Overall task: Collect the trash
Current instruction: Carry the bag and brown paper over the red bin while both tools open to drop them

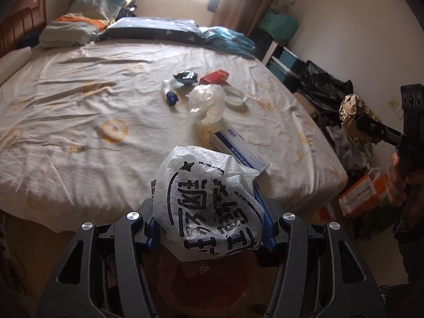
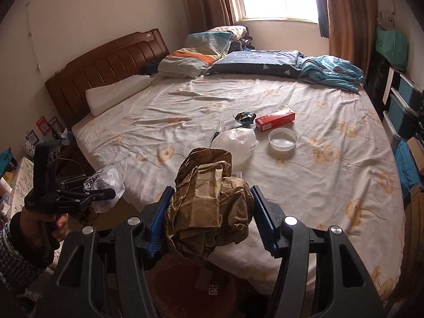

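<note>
Printed plastic bag (image 1: 209,206) clamped in left gripper (image 1: 210,228), crumpled paper bag (image 2: 209,201) (brown) in right gripper (image 2: 210,217).

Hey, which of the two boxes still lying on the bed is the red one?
The red box beside the round white container, far from the grippers. The white-and-blue box lies nearer the bed's edge.

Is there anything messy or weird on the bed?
Yes. Rubbish lies mid-bed: a squashed bottle, a crumpled wrapper, a red box, a clear bag, a round tub and a blue-and-white box. Nothing looks spilled.
</note>
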Available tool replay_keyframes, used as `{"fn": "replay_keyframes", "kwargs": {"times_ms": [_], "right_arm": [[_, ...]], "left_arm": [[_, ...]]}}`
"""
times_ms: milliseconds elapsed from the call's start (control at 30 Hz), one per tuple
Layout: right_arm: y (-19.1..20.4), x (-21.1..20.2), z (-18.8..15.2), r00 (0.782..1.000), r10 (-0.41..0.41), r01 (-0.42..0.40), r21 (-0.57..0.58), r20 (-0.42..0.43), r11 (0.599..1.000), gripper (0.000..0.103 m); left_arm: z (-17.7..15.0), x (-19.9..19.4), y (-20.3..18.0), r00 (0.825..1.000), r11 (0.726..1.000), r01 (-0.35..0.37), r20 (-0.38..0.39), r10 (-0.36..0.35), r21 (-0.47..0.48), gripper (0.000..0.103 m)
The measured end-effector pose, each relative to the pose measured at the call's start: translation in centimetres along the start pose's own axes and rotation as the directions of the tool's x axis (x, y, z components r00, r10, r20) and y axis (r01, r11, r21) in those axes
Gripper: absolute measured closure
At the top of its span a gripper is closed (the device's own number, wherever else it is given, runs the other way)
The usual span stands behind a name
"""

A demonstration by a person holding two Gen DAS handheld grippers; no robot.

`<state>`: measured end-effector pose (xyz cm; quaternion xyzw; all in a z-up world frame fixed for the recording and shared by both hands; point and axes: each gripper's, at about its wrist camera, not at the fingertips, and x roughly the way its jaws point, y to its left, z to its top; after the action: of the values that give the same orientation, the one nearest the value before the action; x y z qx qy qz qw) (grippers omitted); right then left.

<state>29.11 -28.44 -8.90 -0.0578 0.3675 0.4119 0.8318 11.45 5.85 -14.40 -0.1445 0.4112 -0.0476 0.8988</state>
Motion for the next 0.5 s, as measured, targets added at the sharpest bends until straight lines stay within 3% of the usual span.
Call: {"fn": "replay_keyframes", "kwargs": {"times_ms": [200,500], "right_arm": [[2.5,2.2,-5.5,0.993,0.031,-0.034,-0.026,-0.111,0.999,0.045],[4.4,6.8,-11.4,0.959,0.042,-0.063,-0.067,-0.279,0.996,0.046]], "left_arm": [[-6.3,1.8,0.6,0.994,0.998,0.021,-0.110,-0.028,-0.059,0.046],[-12.3,7.1,0.8,0.959,0.996,0.008,-0.281,-0.033,-0.091,0.046]]}}
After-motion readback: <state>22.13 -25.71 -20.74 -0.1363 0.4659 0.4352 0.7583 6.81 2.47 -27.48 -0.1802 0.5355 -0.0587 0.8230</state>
